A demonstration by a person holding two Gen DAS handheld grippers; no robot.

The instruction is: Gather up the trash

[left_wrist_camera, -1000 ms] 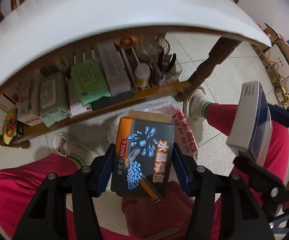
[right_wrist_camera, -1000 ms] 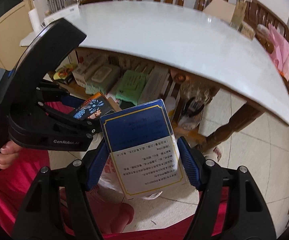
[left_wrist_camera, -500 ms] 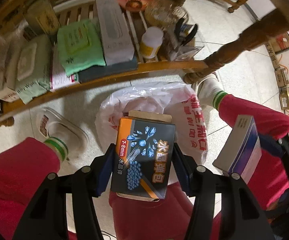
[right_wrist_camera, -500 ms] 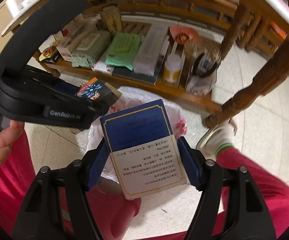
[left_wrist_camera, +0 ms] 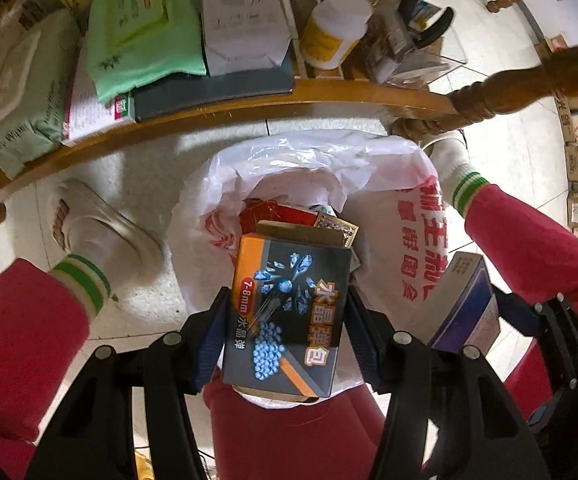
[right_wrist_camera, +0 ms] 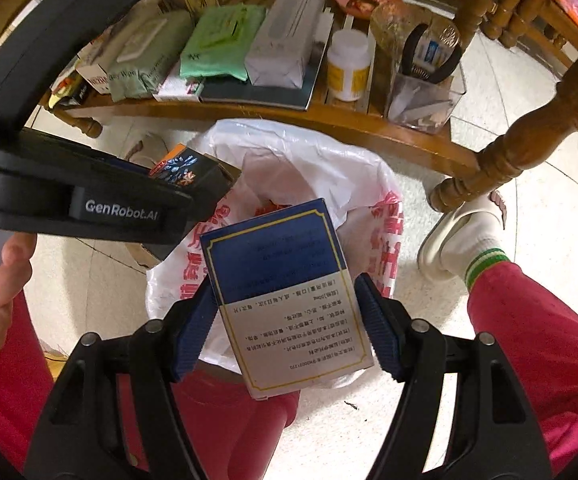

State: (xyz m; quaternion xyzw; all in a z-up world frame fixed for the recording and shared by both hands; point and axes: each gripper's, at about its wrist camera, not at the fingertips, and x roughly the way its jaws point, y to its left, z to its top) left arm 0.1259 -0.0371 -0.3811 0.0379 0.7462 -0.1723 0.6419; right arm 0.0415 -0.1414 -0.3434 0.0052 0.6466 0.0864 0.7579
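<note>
Item one: my left gripper (left_wrist_camera: 287, 316), jaws clamped on a black-and-orange box (left_wrist_camera: 287, 312), frame centre. Item two: my right gripper (right_wrist_camera: 285, 316) clamped on a blue-and-white box (right_wrist_camera: 289, 296). I see both above the white trash bag (left_wrist_camera: 313, 168), mid-frame.

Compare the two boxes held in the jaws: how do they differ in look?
The left box is dark with orange edges and a picture of blue beads; the right box is blue above and pale below, with small printed text. The left box has an open cardboard flap on top; the right box looks closed. Both are clamped over the white bag.
</note>
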